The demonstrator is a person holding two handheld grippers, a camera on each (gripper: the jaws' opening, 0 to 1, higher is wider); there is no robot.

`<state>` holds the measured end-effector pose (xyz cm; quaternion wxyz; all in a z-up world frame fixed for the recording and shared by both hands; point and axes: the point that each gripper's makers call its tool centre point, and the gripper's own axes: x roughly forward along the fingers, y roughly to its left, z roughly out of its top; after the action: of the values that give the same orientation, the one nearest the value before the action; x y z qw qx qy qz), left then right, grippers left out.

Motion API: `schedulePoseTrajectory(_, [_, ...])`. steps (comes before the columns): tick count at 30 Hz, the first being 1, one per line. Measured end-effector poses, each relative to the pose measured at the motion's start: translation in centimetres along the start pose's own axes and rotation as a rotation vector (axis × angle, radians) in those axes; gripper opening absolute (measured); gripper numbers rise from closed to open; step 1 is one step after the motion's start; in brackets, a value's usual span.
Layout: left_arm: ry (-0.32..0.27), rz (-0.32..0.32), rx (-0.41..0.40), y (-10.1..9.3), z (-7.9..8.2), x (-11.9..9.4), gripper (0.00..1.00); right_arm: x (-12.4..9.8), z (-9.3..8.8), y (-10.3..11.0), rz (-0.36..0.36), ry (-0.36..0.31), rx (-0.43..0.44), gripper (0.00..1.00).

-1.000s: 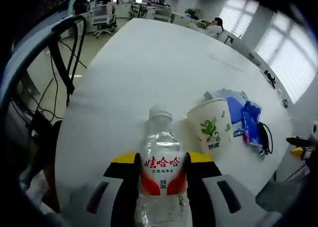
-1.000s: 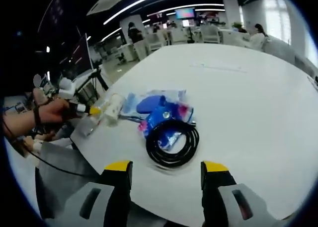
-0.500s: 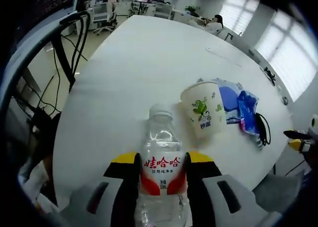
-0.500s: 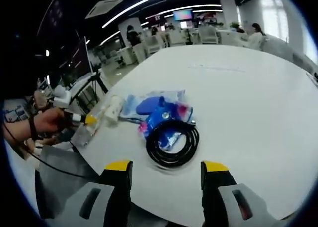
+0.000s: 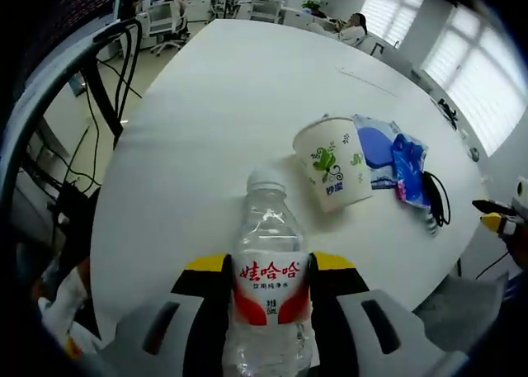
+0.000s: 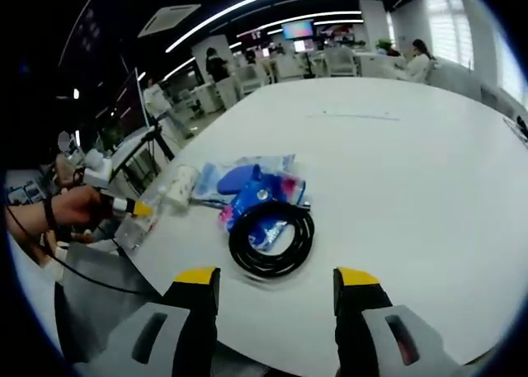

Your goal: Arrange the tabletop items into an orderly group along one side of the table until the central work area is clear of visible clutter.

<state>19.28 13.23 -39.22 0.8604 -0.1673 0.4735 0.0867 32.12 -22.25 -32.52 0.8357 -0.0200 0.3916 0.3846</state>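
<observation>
between the left tongs [image 5: 268, 266] jaws, a clear water bottle [image 5: 266, 278] with red label stands clamped, white cap up. just ahead and to the right of it a paper cup [image 5: 334, 171] lies tipped on the white table [image 5: 223, 105], with blue packets [image 5: 388, 150] beyond the cup. right tongs [image 6: 276, 278] are spread wide, holding nothing; ahead of them a coiled black cable [image 6: 272, 238] rests on the blue packets, cup and bottle further left by a person's hand [image 6: 62, 208].

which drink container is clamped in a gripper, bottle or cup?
The clear water bottle, red label, clamped in the left gripper. The paper cup sits free on the table.
</observation>
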Motion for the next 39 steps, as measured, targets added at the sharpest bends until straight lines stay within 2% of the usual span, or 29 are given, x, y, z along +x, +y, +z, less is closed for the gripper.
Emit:
schedulePoseTrajectory(10, [0.044, -0.007, 0.055, -0.4, 0.2, -0.2, 0.39, -0.7, -0.1, 0.0, 0.003, -0.016, -0.006, 0.56])
schedulePoseTrajectory(17, [0.147, -0.013, 0.152, -0.7, -0.2, 0.7, 0.45, -1.3, -0.4, -0.6, -0.002, -0.019, -0.003, 0.56])
schedulePoseTrajectory(24, [0.194, -0.004, 0.21, -0.4, -0.2, 1.0, 0.42, -1.7, -0.8, -1.3, -0.01, -0.022, 0.01, 0.57])
schedulePoseTrajectory(35, [0.128, -0.033, 0.166, -1.0, 0.9, 0.5, 0.37, -1.4, -0.8, -1.3, -0.009, -0.036, 0.026, 0.57])
schedulePoseTrajectory(39, [0.092, -0.037, 0.172, -1.4, 1.9, -0.2, 0.37, -1.4, -0.7, -1.2, -0.008, -0.038, 0.028, 0.57])
